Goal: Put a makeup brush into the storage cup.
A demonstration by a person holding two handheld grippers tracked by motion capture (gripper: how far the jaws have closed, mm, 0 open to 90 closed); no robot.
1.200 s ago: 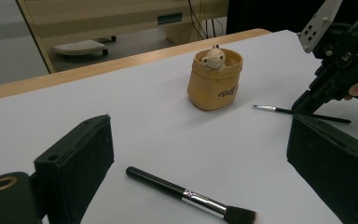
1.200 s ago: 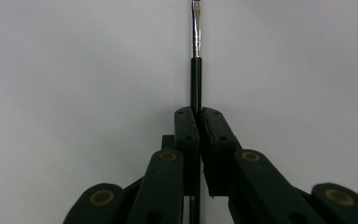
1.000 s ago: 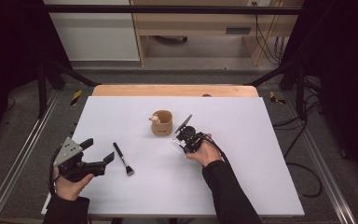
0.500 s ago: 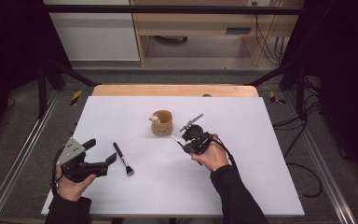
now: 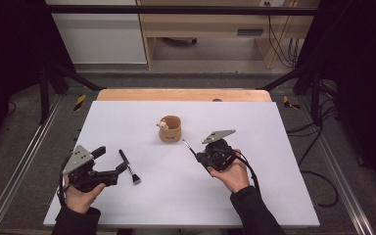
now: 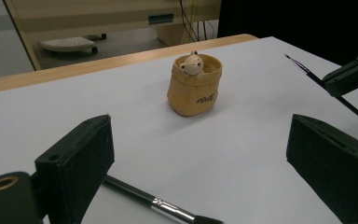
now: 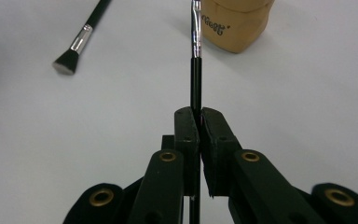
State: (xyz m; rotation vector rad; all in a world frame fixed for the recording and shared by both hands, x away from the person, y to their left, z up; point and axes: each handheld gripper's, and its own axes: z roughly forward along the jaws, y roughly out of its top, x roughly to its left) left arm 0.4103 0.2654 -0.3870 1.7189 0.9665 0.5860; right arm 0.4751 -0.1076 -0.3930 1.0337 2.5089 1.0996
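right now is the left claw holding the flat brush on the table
No, the left claw stands wide open, and the flat brush lies on the table beside one jaw, ungripped.

A single piece of dark lettering was found on the tan pouch-shaped pot (image 6: 195,86), printed on its side wall at about 5 o'clock from the small bear figure (image 6: 189,63) at its rim. In the left gripper view it looked like a short slanted word, too small to be read with certainty. In the right gripper view the same lettering (image 7: 212,24) was seen upside down and blurred.
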